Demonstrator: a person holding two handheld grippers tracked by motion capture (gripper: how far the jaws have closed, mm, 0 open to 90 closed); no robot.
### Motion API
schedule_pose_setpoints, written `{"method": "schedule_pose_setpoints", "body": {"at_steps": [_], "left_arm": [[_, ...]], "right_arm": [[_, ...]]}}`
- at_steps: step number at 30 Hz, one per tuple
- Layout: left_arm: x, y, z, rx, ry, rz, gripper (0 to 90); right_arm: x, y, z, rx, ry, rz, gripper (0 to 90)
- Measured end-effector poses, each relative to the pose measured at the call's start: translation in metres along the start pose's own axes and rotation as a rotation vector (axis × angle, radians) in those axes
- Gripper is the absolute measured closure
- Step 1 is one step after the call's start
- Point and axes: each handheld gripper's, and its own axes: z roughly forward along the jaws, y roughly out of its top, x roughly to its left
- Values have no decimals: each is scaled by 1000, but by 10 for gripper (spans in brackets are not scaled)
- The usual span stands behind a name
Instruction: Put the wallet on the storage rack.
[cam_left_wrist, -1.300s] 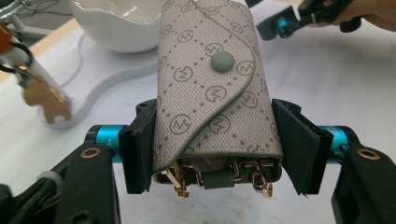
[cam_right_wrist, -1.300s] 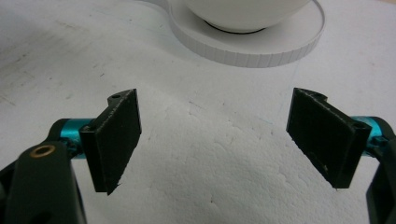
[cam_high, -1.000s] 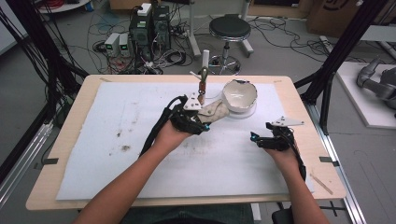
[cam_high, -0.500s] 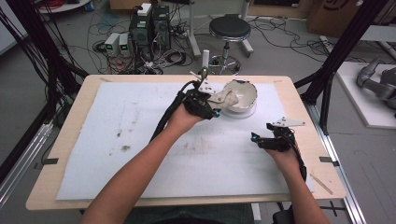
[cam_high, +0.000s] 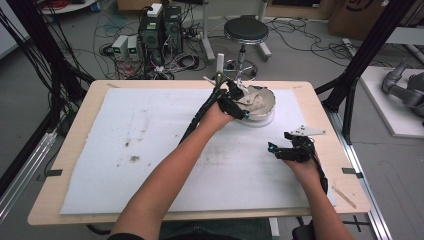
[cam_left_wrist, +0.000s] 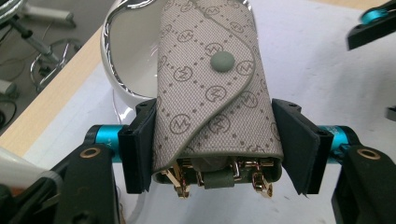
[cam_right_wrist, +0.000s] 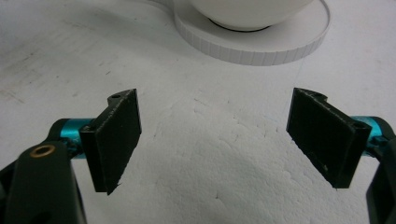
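Key pouch carried to the white bowl

The left tongs (cam_left_wrist: 219, 158) pinch a grey monogrammed key pouch (cam_left_wrist: 212, 88) by its sides, gold clasps hanging from its near end, and hold it over the rim of the white bowl (cam_left_wrist: 135, 65) at the far side of the table (cam_high: 75, 145). The right tongs (cam_right_wrist: 219, 140) rest spread and empty on the white mat (nothing between them). The step looks like placing; next, lower the pouch into the bowl and spread the tongs.
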Motion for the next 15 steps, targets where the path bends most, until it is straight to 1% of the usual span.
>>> {"method": "schedule_pose_setpoints", "body": {"at_steps": [5,6,8,9,11,15], "left_arm": [[2,9,12,7,6,-1,360],[3,10,14,18,6,0,359],[4,12,18,26,11,-2,359],[5,13,20,31,12,-4,357],[4,16,23,49,26,-4,356],[3,21,28,56,36,0,354]], "right_arm": [[0,0,0,3,2,3,181],[0,0,-1,5,2,-1,181],[0,-1,-1,7,3,6,181],[0,-1,-1,11,2,-1,181],[0,-1,-1,7,3,-3,181],[0,-1,-1,7,0,-1,181]]}}
